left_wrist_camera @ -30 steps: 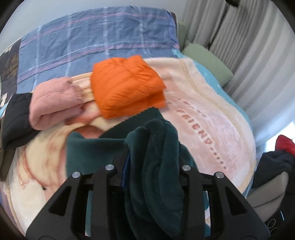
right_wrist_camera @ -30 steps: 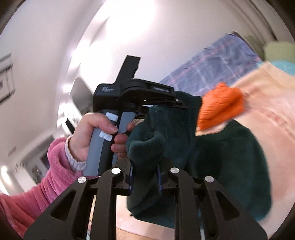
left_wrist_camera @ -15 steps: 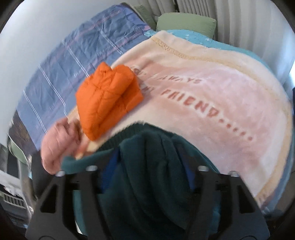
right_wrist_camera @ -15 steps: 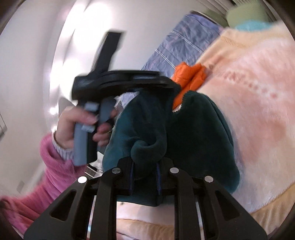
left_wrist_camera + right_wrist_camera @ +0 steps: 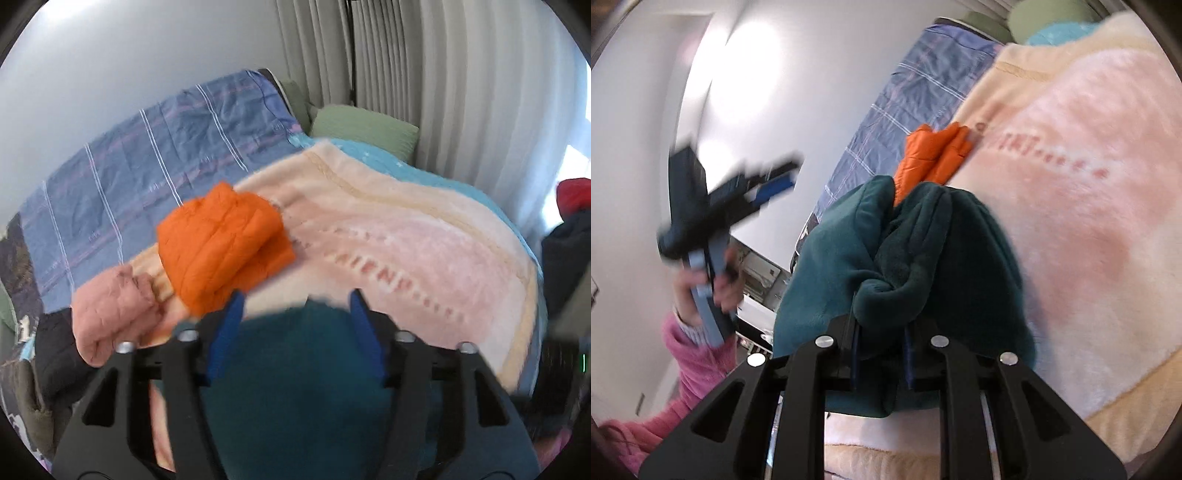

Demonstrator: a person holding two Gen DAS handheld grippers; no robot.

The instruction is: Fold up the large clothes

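A dark green fleece garment hangs bunched from my right gripper, which is shut on a fold of it above the pink blanket. In the left wrist view the same fleece lies blurred below my left gripper, whose blue-padded fingers stand wide apart and hold nothing. In the right wrist view the left gripper is raised at the left, apart from the fleece, held by a hand in a pink sleeve.
A folded orange jacket and a folded pink garment lie on the blanket beyond the fleece. A blue plaid quilt, a green pillow and curtains are behind. Dark clothes are piled at the right.
My left gripper has opened, let go of the green fleece and swung up and away to the left. My right gripper keeps its hold on the fleece, which has dropped lower.
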